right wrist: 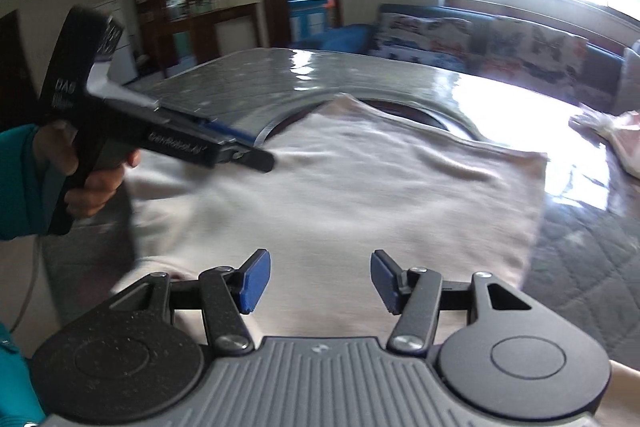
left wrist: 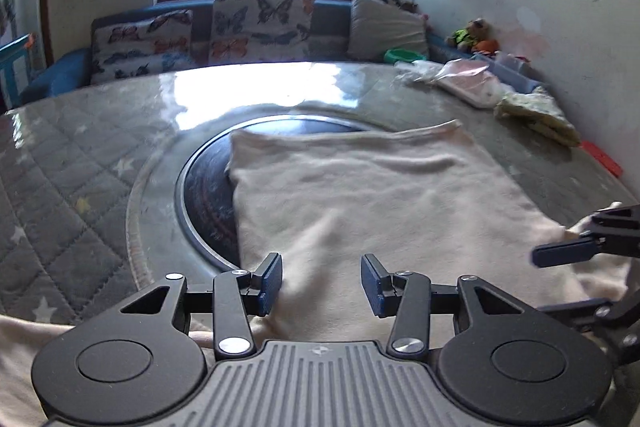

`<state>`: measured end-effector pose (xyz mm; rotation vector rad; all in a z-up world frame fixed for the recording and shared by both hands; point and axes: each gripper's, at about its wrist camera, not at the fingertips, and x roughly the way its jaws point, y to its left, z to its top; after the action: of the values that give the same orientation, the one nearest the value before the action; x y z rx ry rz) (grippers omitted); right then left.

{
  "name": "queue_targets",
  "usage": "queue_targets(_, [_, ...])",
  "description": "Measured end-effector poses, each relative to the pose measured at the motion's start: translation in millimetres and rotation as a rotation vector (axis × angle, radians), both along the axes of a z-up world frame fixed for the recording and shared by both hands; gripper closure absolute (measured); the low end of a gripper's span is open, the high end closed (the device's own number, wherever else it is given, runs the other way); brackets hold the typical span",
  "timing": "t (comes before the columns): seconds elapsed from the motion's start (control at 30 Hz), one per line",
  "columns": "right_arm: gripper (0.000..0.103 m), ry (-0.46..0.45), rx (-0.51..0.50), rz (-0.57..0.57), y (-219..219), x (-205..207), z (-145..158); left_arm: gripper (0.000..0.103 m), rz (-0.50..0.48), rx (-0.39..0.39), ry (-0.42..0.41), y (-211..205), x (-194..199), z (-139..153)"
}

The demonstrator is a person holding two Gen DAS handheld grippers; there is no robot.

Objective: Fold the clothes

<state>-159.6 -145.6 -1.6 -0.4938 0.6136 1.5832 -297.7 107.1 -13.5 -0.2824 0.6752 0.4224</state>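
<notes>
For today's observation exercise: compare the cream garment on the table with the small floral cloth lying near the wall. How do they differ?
The cream garment is plain; the floral cloth is patterned. The cream garment is far larger and spread flat over the table's dark round inset; the floral cloth sits as a compact bundle by the wall. Both rest on the glossy table.

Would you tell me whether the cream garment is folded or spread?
Folded: the cream garment lies as a neat rectangle with straight doubled edges.

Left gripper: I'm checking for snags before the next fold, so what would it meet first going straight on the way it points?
Most likely the cream knitted garment lying flat on the table; the open left gripper tilts down toward it.
</notes>
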Motion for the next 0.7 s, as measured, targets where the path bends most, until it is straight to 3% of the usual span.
queue_targets(0.13, [0.046, 0.011, -0.015, -0.039, -1.3, 15.5, -1.7, 0.057, 0.016, -0.017, 0.007, 5.1, -5.2, -0.8])
queue_targets(0.3, [0.045, 0.007, 0.016, -0.073, 8.3, 32.6, 8.3, 0.057, 0.027, 0.037, -0.007, 0.2, 0.5, 13.1])
queue_targets(0.43, [0.044, 0.028, 0.029, -0.118, 27.4, 49.6, 12.2, 0.057, 0.036, 0.072, 0.029, 2.3, 9.5, 9.1])
queue_targets(0.53, [0.044, 0.061, 0.011, -0.143, 43.7, 62.9, 4.7, 0.057, 0.06, 0.072, 0.074, 9.0, 10.2, -1.7])
queue_targets(0.7, [0.044, 0.062, -0.021, -0.17, 59.4, 77.0, -6.8, 0.057, 0.091, 0.075, 0.08, 15.2, 4.1, -0.2])
